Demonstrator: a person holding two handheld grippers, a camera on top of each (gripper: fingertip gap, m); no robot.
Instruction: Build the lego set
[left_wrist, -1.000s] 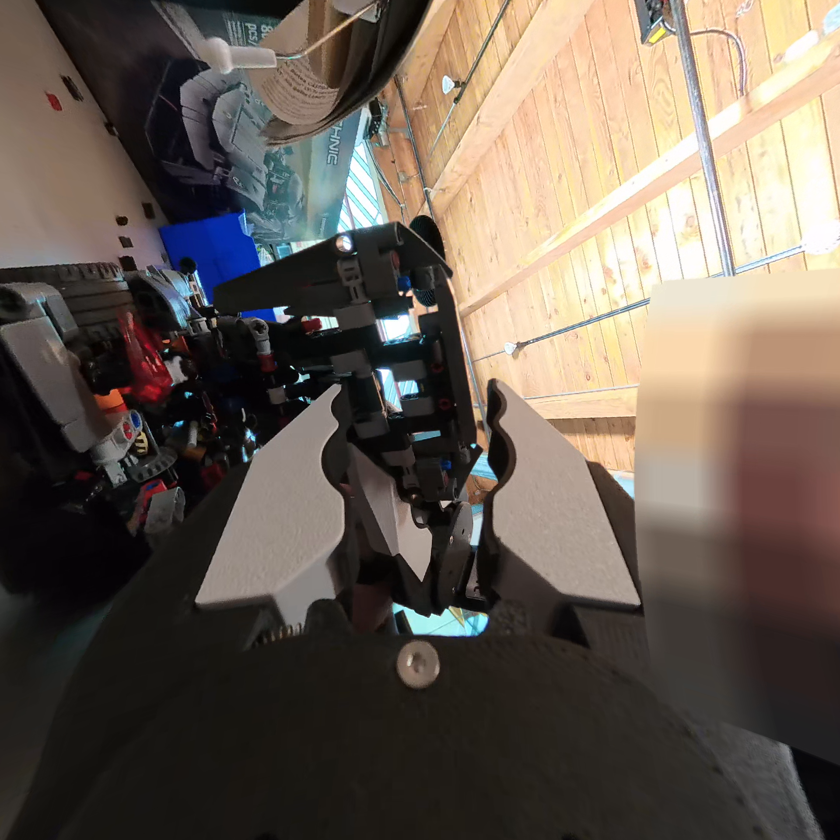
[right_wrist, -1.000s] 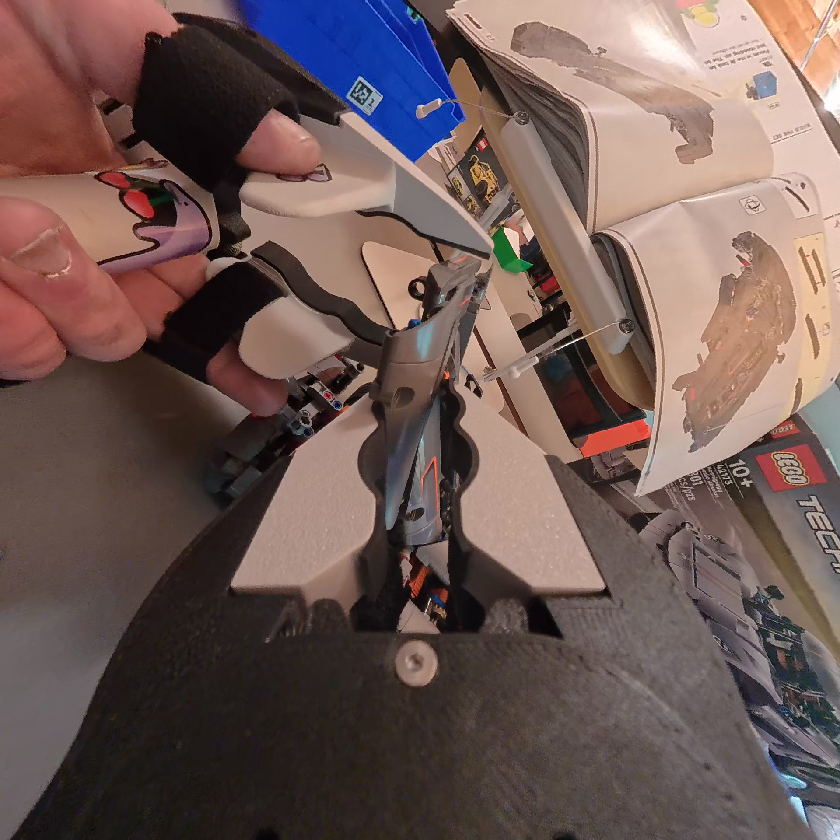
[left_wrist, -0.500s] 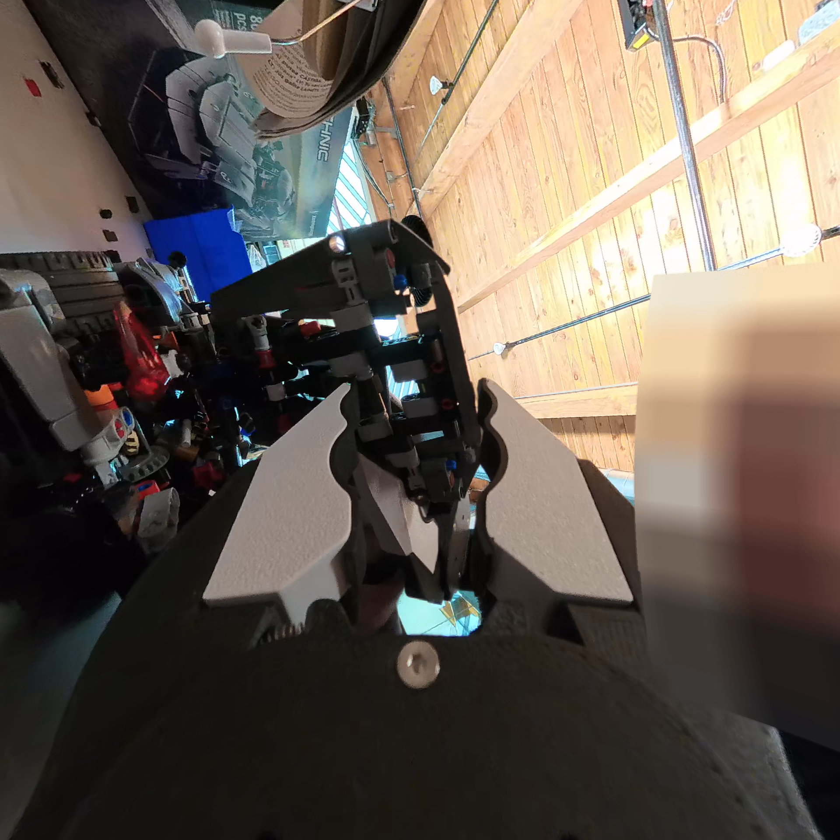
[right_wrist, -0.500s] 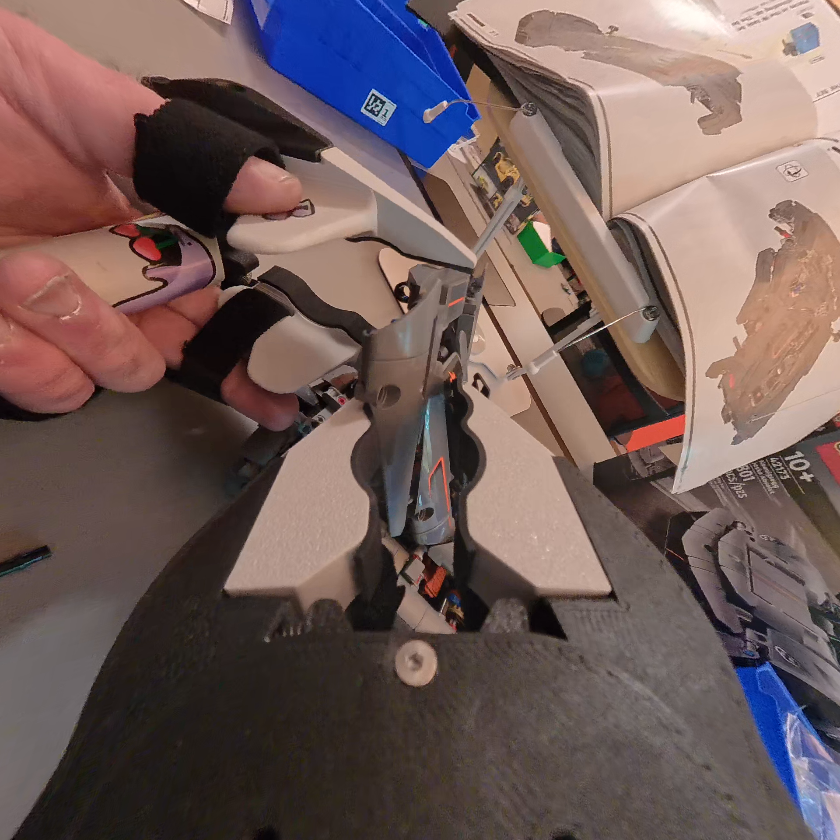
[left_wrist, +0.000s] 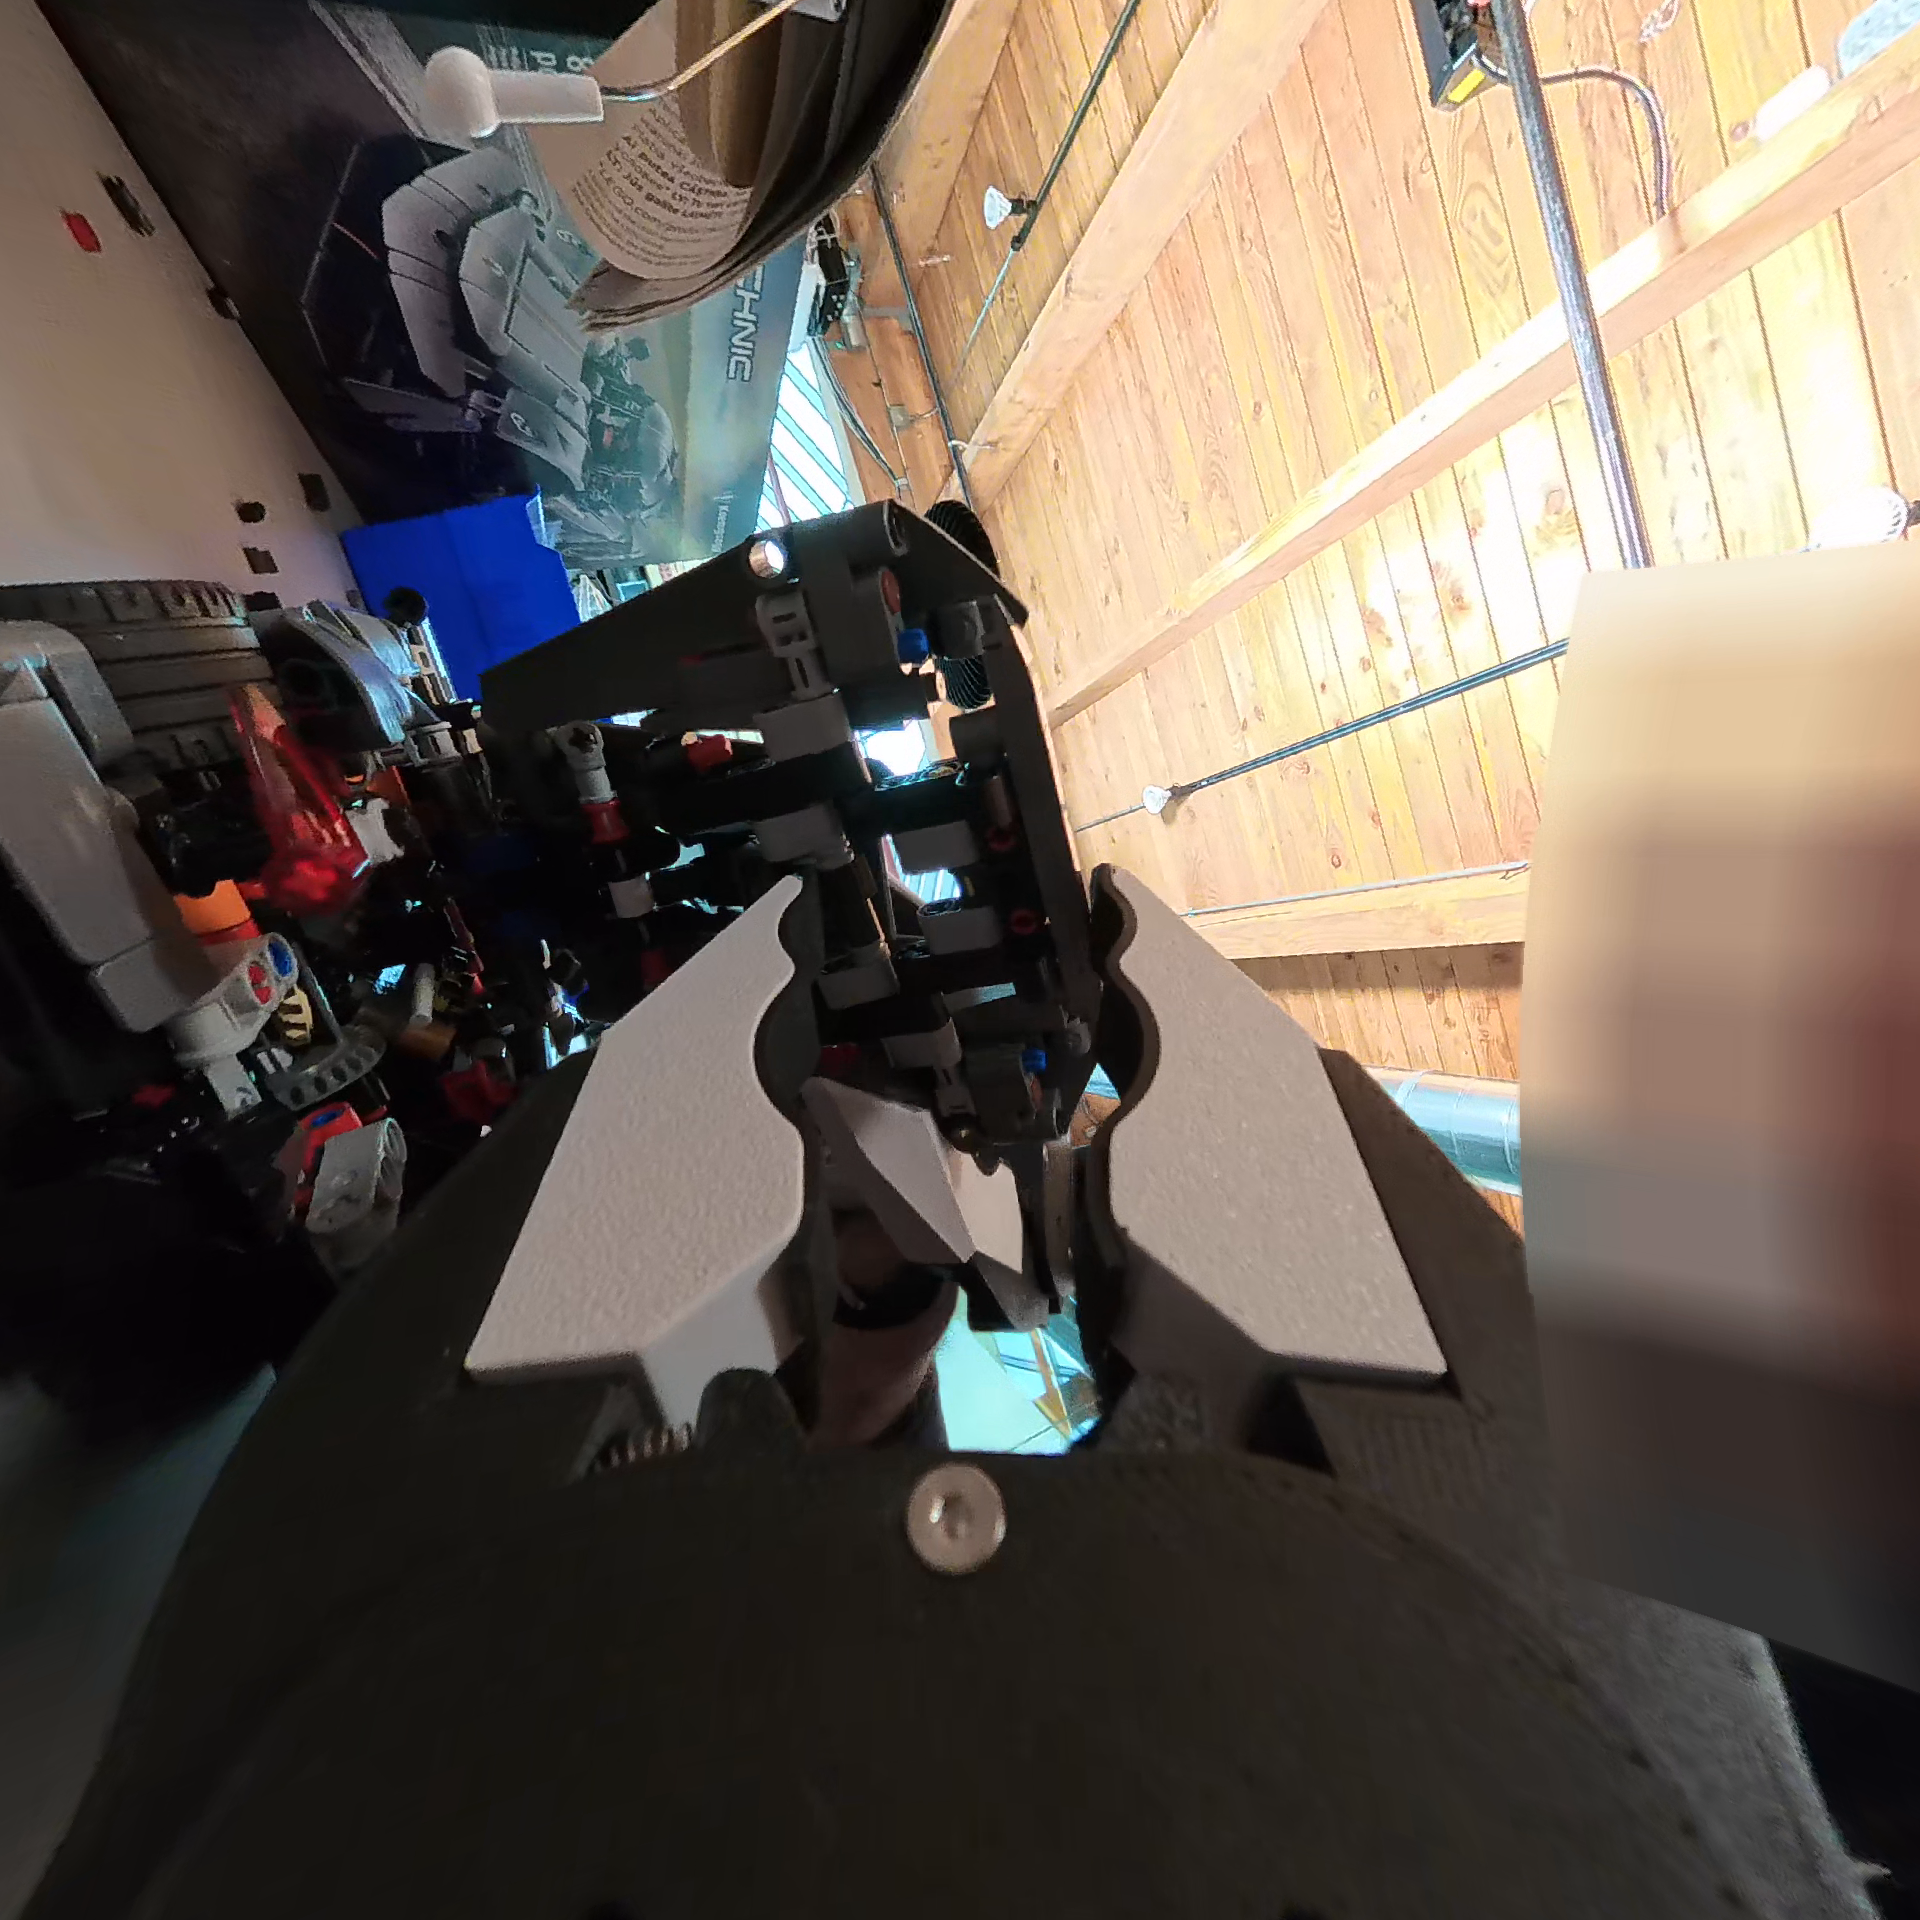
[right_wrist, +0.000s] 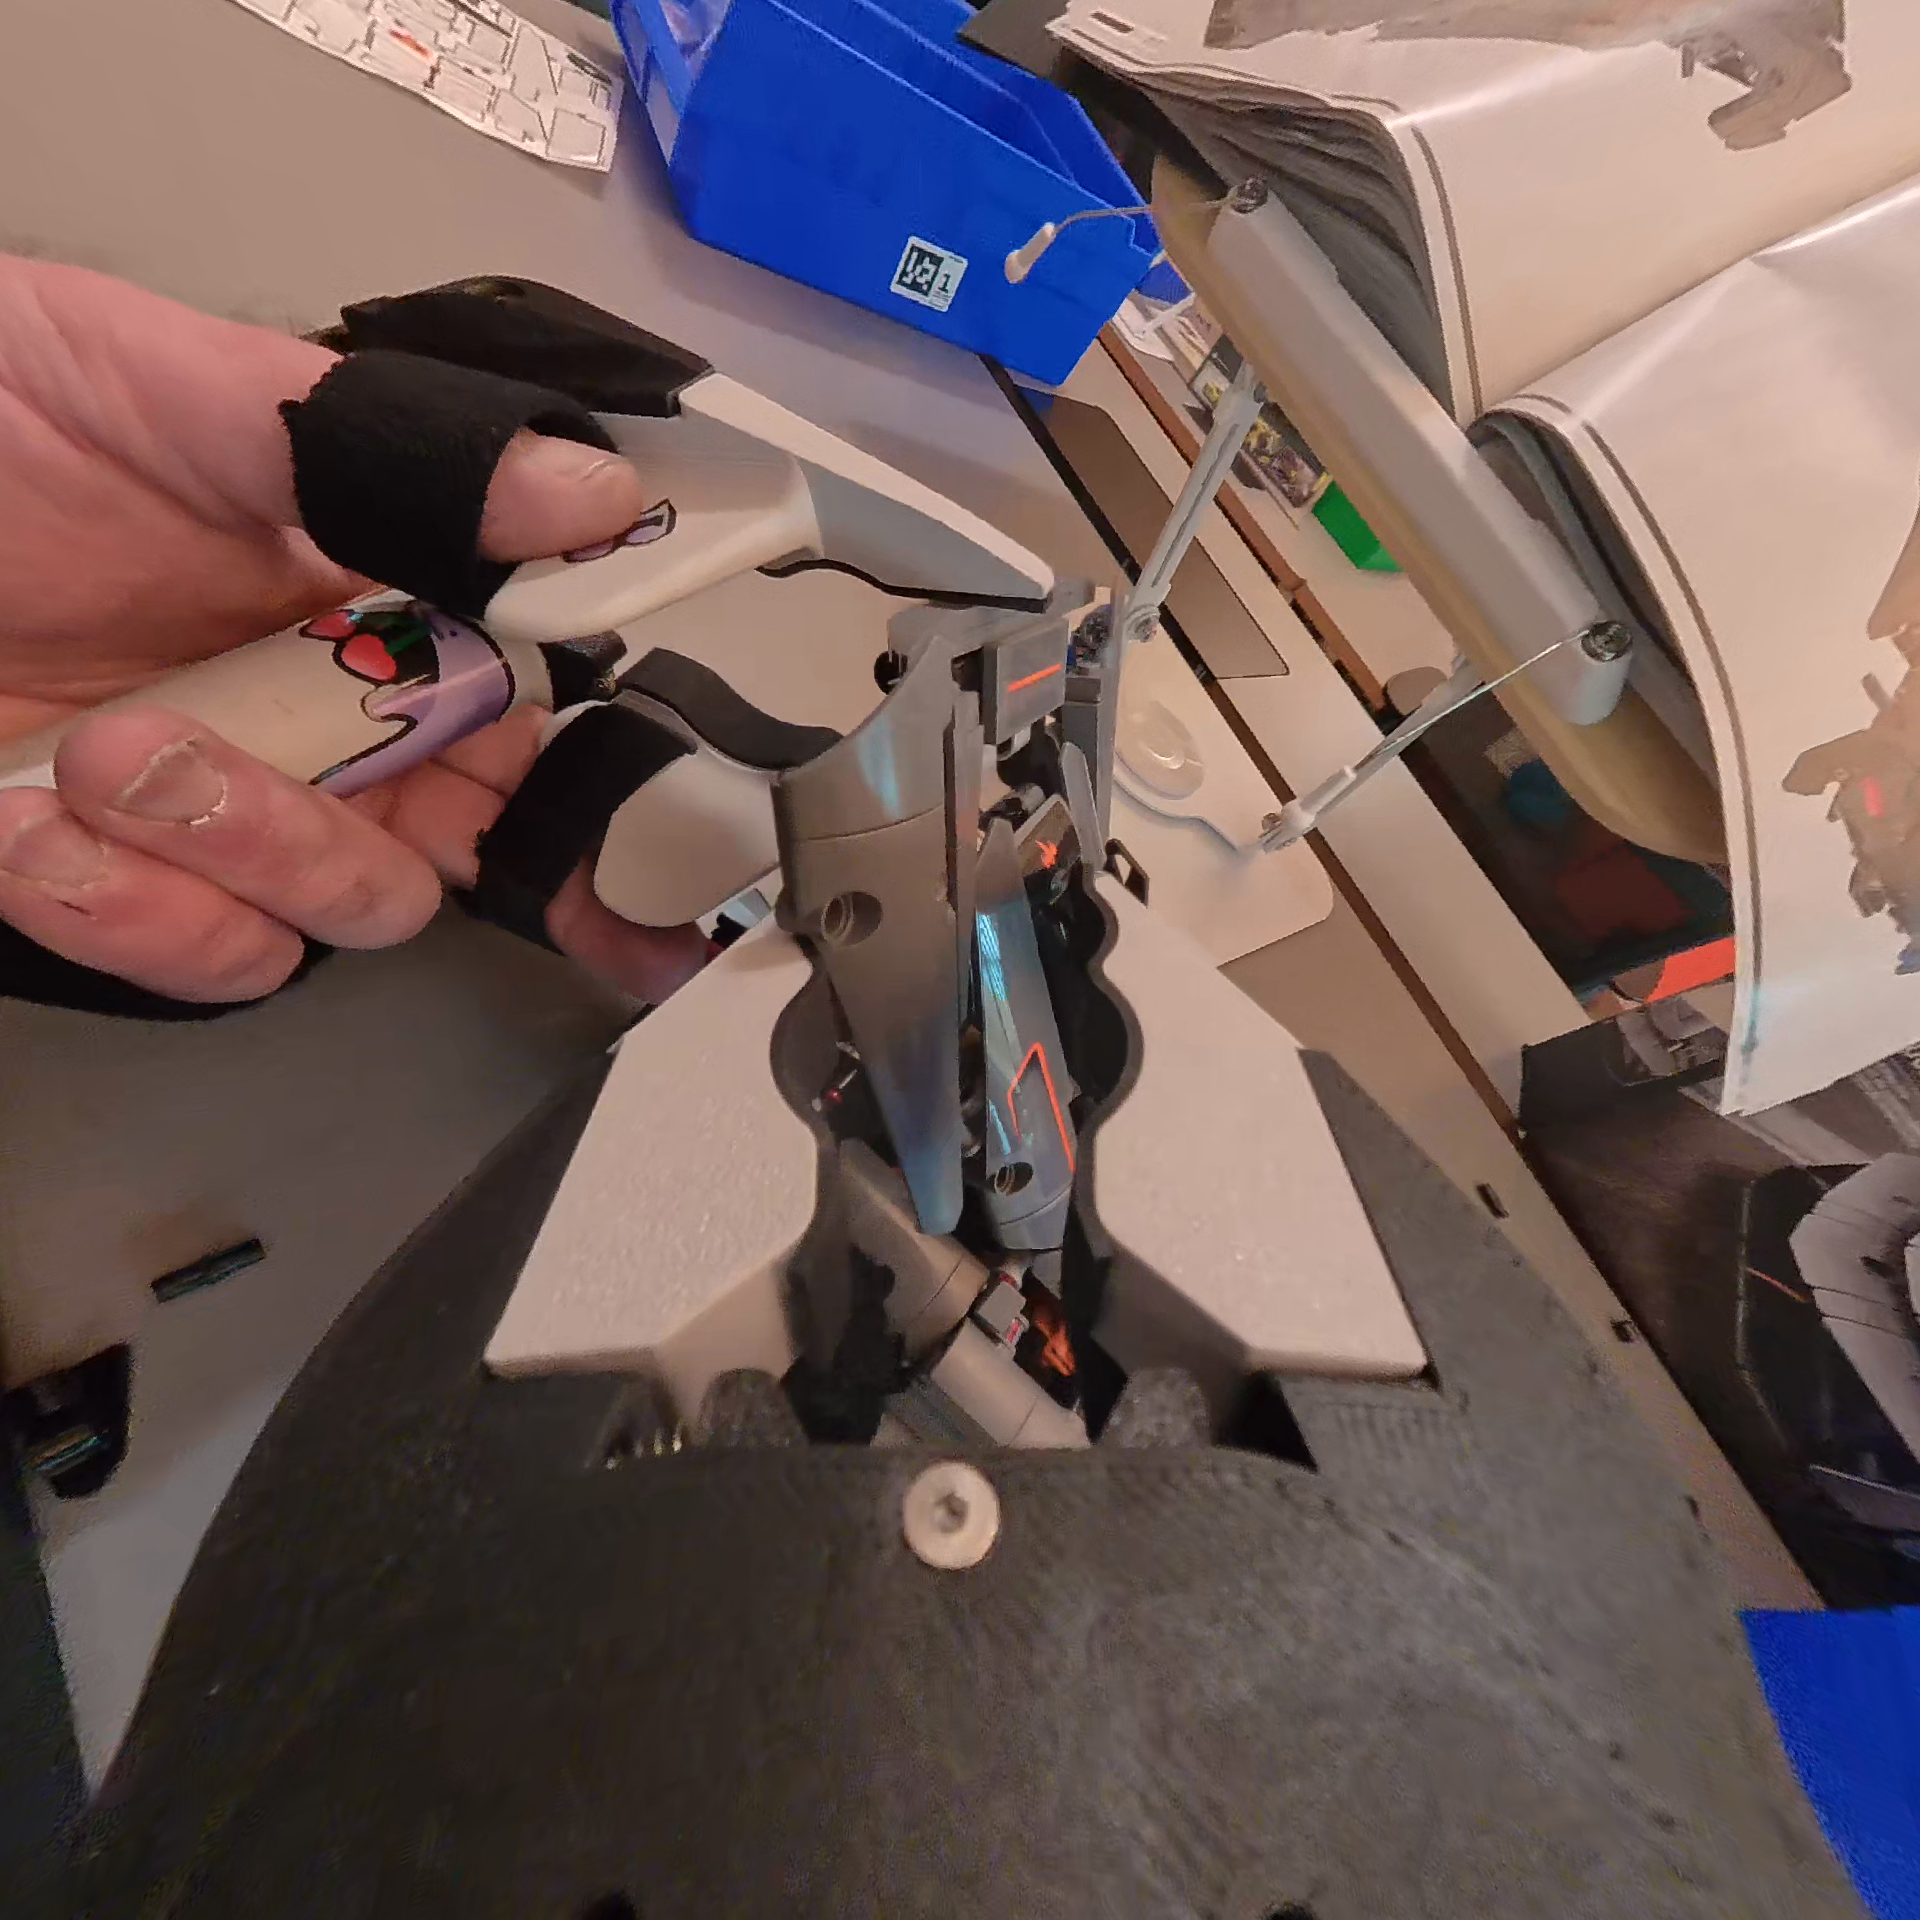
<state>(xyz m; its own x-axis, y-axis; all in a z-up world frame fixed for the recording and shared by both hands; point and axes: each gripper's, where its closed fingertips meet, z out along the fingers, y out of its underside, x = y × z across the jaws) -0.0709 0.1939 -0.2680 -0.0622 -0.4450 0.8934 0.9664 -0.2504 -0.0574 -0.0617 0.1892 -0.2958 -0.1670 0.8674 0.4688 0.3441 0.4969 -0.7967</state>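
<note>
— Where's your right claw (right_wrist: 951, 1039)?

— Low centre of the right wrist view, its jaws closed narrowly on the grey Lego sub-assembly (right_wrist: 914, 935) — the curved grey panels with thin orange lines rise from between its fingers.

— And your left claw?

— In the left wrist view your left claw (left_wrist: 945, 977) sits centre frame, jaws drawn in around the same build's dark frame (left_wrist: 883, 790) with its red and blue pins; whether both fingers actually press on it, you can't tell from here. In the right wrist view that claw comes in from the left, your gloved hand (right_wrist: 208, 644) around it, tips at the sub-assembly's top.

— Around it?

— The blue bin (right_wrist: 894, 177) is upper centre on the grey bench (right_wrist: 260, 125), the open instruction booklet (right_wrist: 1662, 312) upper right. In the left wrist view, the larger model with a tyre (left_wrist: 135, 644) is at the left edge.
</note>
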